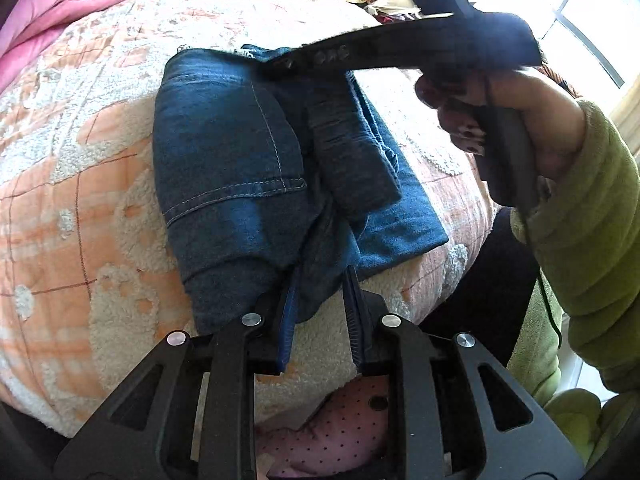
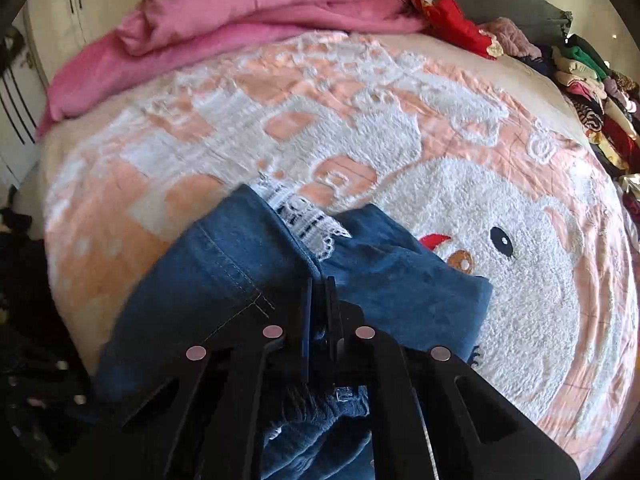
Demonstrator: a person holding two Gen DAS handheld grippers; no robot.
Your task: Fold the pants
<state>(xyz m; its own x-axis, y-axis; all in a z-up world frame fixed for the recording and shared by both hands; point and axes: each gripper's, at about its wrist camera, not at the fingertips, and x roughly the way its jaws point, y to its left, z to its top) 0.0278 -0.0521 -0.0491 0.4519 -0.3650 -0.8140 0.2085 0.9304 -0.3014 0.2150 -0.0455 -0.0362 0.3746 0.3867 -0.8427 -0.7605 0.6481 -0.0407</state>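
The pants [image 1: 240, 168], a pair of blue jeans, lie folded into a thick bundle on the bed near its front edge, a stitched back pocket facing up and a frayed, torn patch showing pale threads at the far end [image 2: 308, 220]. One flatter layer of denim sticks out from under the bundle on the right side in the left wrist view. The left gripper [image 1: 320, 292] comes in low at the near end of the bundle, its fingers [image 1: 288, 312] a little apart with a fold of denim between them; the blue pads lie against that fold on both sides, pinching it. The right gripper [image 2: 319, 300] hangs over the middle of the jeans, its fingers [image 2: 308, 320] pressed close together; dark cloth shows in the narrow slit between them, though whether it is gripped cannot be told. In the left wrist view a hand [image 1: 520, 120] in a green fleece sleeve [image 1: 580, 220] holds that gripper's handle above the bundle. Under the jeans lies a peach and white fleece blanket [image 2: 520, 240] with a cartoon face. A pink quilt [image 2: 240, 8] is bunched at the far edge, and mixed clothes [image 2: 600, 100] are piled along the bed's side.
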